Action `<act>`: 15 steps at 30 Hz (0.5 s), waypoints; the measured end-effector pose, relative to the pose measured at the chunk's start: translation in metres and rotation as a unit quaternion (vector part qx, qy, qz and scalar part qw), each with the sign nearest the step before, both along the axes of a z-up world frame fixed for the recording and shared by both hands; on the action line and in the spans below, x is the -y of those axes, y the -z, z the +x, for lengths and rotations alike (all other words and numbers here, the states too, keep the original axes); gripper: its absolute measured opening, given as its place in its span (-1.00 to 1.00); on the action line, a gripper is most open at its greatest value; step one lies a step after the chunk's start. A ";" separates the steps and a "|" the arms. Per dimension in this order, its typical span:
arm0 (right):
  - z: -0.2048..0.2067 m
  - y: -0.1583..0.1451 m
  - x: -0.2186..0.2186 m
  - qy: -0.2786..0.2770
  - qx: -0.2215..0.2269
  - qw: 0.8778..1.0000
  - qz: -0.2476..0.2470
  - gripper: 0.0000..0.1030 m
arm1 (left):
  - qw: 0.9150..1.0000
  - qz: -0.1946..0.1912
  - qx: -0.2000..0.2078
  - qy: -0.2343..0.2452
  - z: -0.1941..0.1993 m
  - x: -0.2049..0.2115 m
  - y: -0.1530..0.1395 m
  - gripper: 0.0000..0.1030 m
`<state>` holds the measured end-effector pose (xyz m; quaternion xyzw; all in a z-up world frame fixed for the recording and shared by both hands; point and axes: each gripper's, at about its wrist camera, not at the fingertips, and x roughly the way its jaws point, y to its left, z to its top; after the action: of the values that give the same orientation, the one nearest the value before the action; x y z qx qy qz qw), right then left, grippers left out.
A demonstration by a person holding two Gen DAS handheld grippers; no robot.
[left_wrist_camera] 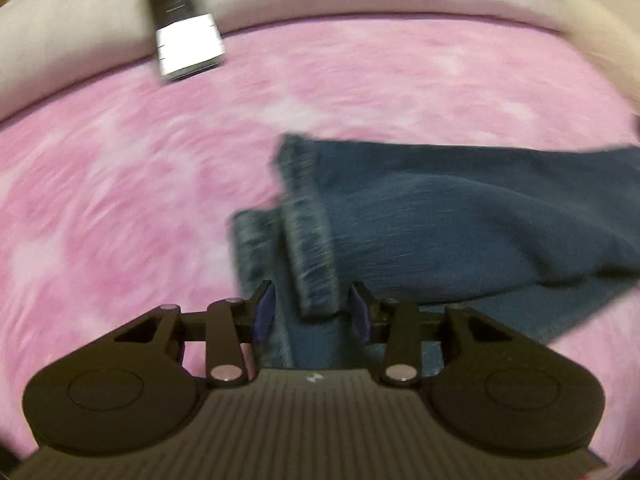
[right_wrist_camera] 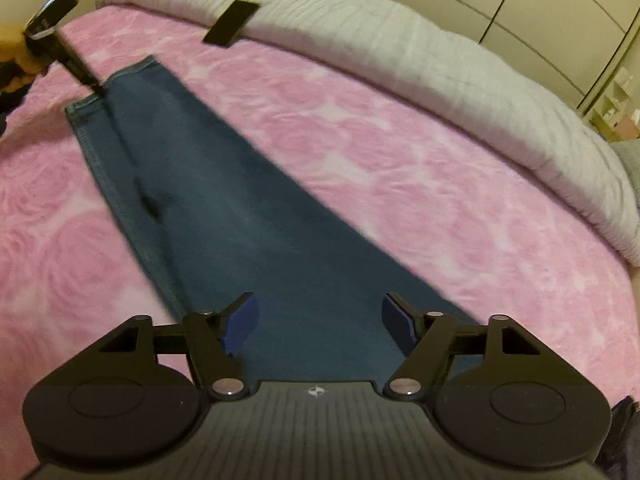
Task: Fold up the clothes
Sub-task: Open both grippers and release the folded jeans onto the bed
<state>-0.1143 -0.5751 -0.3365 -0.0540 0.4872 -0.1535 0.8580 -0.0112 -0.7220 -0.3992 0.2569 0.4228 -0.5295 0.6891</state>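
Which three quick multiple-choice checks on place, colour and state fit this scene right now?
1. Where does the flat black rectangular device lie?
A) on the blue denim jeans
B) at the edge of the pale ribbed quilt
C) on the floor

2. What colour is the rose-patterned blanket under the jeans?
A) green
B) pink
C) white

3. How do the jaws of the right gripper stand?
A) wide open above the denim
B) shut on the hem
C) shut on the device

Answers:
1 B: it straddles the quilt's edge.
2 B: pink shows all round the jeans.
3 A: the blue pads stand apart, with nothing pinched.
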 end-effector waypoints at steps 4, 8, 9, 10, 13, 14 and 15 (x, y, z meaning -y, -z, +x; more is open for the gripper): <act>0.039 0.021 -0.046 -0.011 -0.018 1.000 0.011 0.39 | 0.999 -0.006 -0.032 0.042 0.008 0.004 0.016 -0.39; 0.068 0.023 -0.067 -0.016 -0.022 1.000 0.010 0.39 | 0.995 -0.001 -0.098 0.018 0.025 -0.003 -0.003 -0.75; 0.074 0.021 -0.070 -0.017 -0.022 1.000 0.008 0.39 | 0.994 0.006 -0.111 0.019 0.029 -0.007 -0.014 -0.75; 0.078 0.018 -0.072 -0.019 -0.021 1.000 0.005 0.39 | 0.992 0.006 -0.126 0.022 0.032 -0.011 -0.026 -0.75; 0.081 0.010 -0.072 -0.021 -0.017 1.000 -0.006 0.40 | 0.984 0.001 -0.174 0.026 0.045 -0.022 -0.052 -0.75; 0.082 0.008 -0.074 -0.018 -0.017 1.000 -0.010 0.40 | 0.983 0.002 -0.184 0.023 0.049 -0.023 -0.054 -0.74; 0.083 0.008 -0.073 -0.013 -0.018 1.000 -0.011 0.41 | 0.982 0.006 -0.189 0.019 0.053 -0.023 -0.051 -0.72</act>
<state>-0.0308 -0.5022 -0.3449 -0.0725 0.4998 -0.1463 0.8506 0.0414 -0.6992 -0.3483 0.1639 0.5437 -0.5792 0.5848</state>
